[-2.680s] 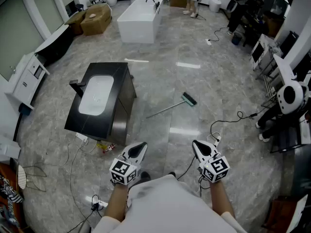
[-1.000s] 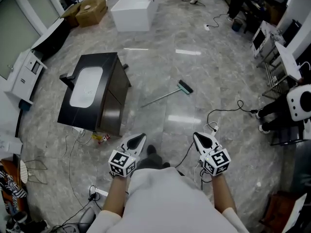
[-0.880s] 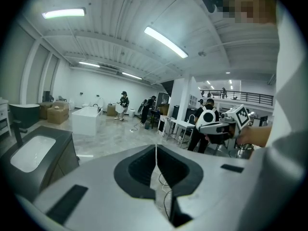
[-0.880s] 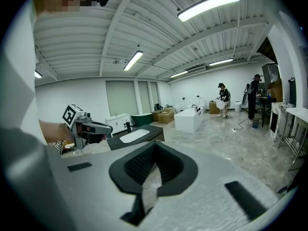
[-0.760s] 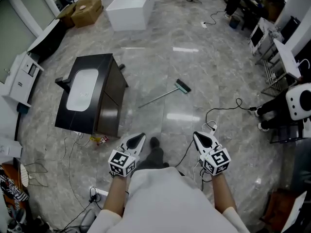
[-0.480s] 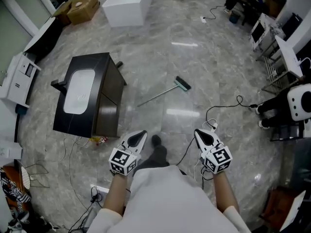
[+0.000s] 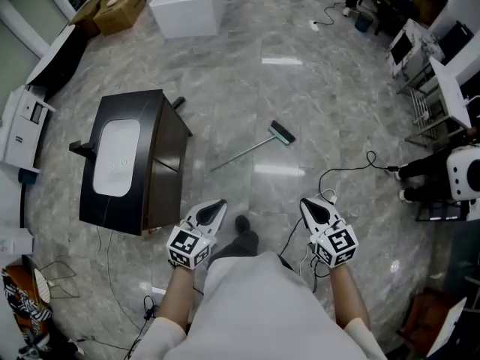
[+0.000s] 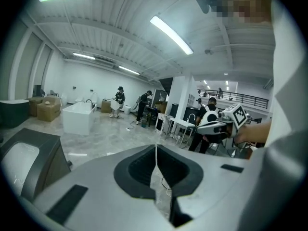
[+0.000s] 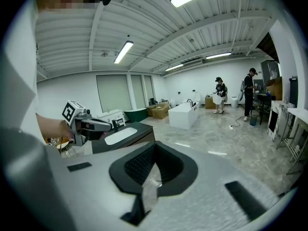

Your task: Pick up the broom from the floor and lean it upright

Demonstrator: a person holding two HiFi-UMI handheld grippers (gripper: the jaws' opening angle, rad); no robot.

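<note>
— Where's the broom (image 7: 247, 151)?

— Flat on the grey marble-patterned floor (image 7: 300, 88), out ahead of the person. In the head view its green head lies at the upper right and the thin handle runs down and to the left. Nothing is touching it.

— And the grippers?

— Both are held low at the person's front, well short of the broom. The left gripper (image 7: 217, 205) is on one side of the person's body and the right gripper (image 7: 307, 204) on the other, and the broom sits beyond the gap between them.

— How do the jaws stand?

— Closed on both. The left gripper view shows its two jaws pressed together with only a thin seam between them and nothing caught there. The right gripper view shows the same: tips meeting, no object held. Each of those views also catches the other gripper off to the side, marker cube and all.

— What's around the broom?

— To the left, a dark vanity cabinet (image 7: 161, 175) with a white basin (image 7: 116, 156) set in its top. The handle's free end points towards it but stops apart from it. To the right, a black cable (image 7: 345, 172) loops across the floor, near the right gripper. Just below the broom, between the grippers, a dark shoe (image 7: 244, 223) pokes out.

— Further off?

— A white bathtub (image 7: 187, 6) at the top of the head view, with cardboard boxes (image 7: 112, 2) beside it on the left.
</note>
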